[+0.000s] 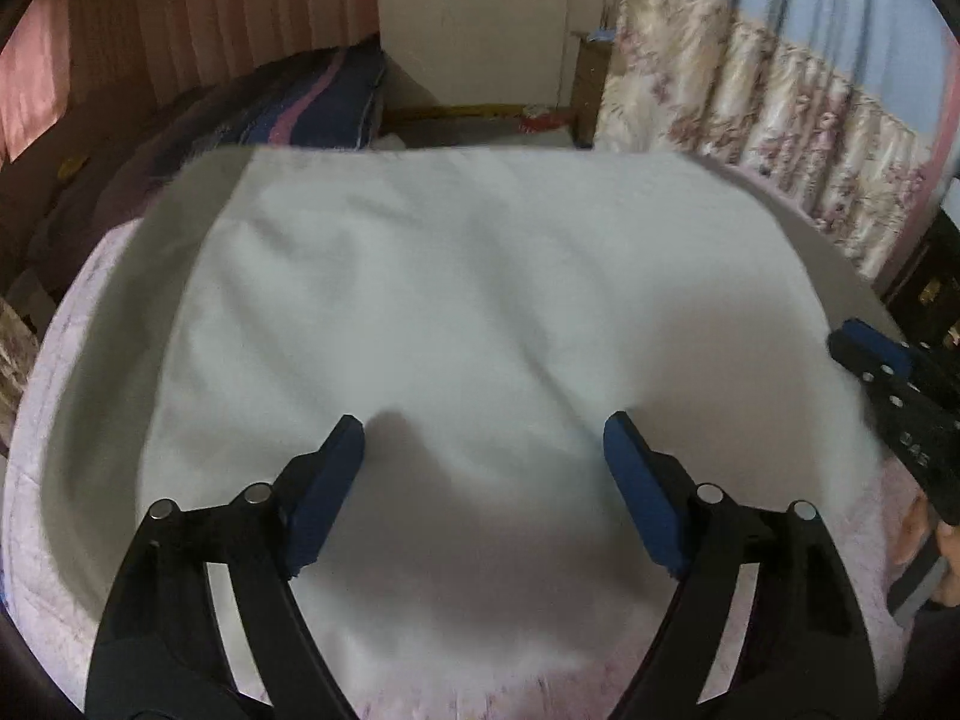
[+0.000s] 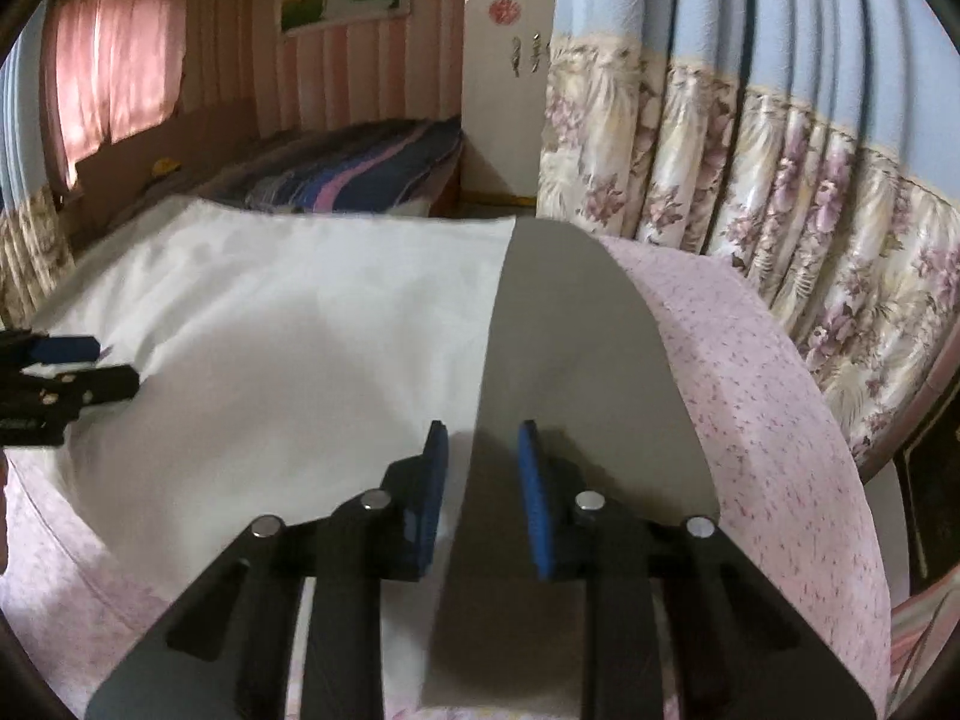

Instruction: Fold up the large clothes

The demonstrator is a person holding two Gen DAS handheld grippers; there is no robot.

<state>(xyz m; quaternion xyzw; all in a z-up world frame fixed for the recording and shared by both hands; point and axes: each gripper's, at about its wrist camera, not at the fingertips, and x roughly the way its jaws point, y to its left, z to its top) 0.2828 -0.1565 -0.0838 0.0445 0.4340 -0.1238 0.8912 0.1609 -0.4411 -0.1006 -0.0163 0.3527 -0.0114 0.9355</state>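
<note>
The white cloth (image 2: 270,312) lies flat on the pink bed (image 2: 750,390), stretching away ahead of both tongs. Its right edge runs between the right tongs (image 2: 483,441), narrowly parted, gripping nothing. The left tongs (image 1: 483,429) gape wide and empty over the near middle

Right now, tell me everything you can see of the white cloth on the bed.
The white cloth is a large, plain, thin-looking fabric, spread nearly flat with soft wrinkles over a grey sheet on the pink bed cover. Its far edge runs straight; its right edge lies over the grey sheet. The left tongs hover open above its near part, and the right tongs straddle its right edge, narrowly open.
</note>
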